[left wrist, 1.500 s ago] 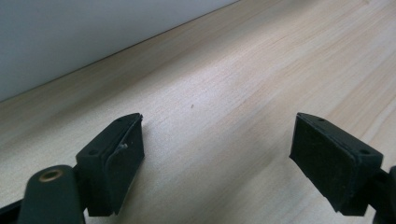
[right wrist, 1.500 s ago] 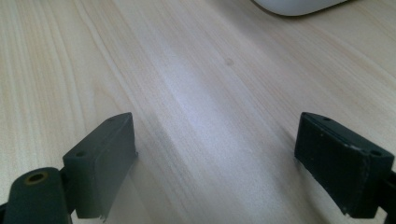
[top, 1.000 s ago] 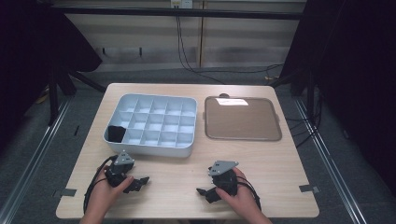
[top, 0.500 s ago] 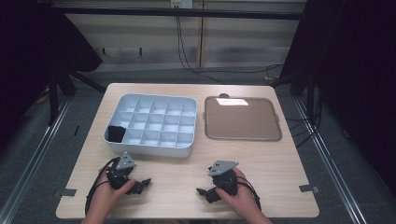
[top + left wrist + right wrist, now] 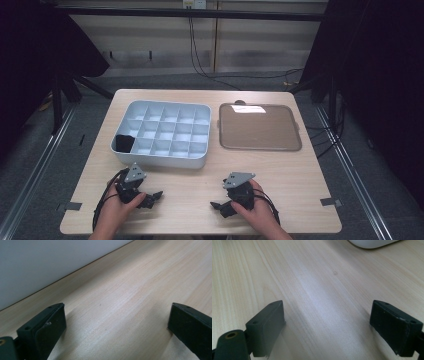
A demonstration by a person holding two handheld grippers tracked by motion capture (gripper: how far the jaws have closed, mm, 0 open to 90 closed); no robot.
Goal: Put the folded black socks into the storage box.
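My left gripper point(image 5: 154, 196) rests on the wooden table point(image 5: 190, 185) near the front left, held in a hand and pointing right. Its jaws have just been opening and now stand wide apart over bare wood, with nothing between them point(image 5: 115, 322). My right gripper point(image 5: 218, 206) lies at the front middle in the other hand and points left. It is open too, with only wood grain between its pads point(image 5: 327, 320). The pale wall of the compartment tray point(image 5: 37, 267) runs just beyond the left gripper.
A light grey compartment tray point(image 5: 160, 159) stands at the middle left, with a black item point(image 5: 123, 143) in its front-left cell. A flat brown tray point(image 5: 260, 127) lies to its right. Bare wood stretches between the two grippers. Dark frame posts and cables stand behind the table.
The left gripper's jaws look slightly wider apart than before. Both hands rest where they were, and nothing on the table has moved.
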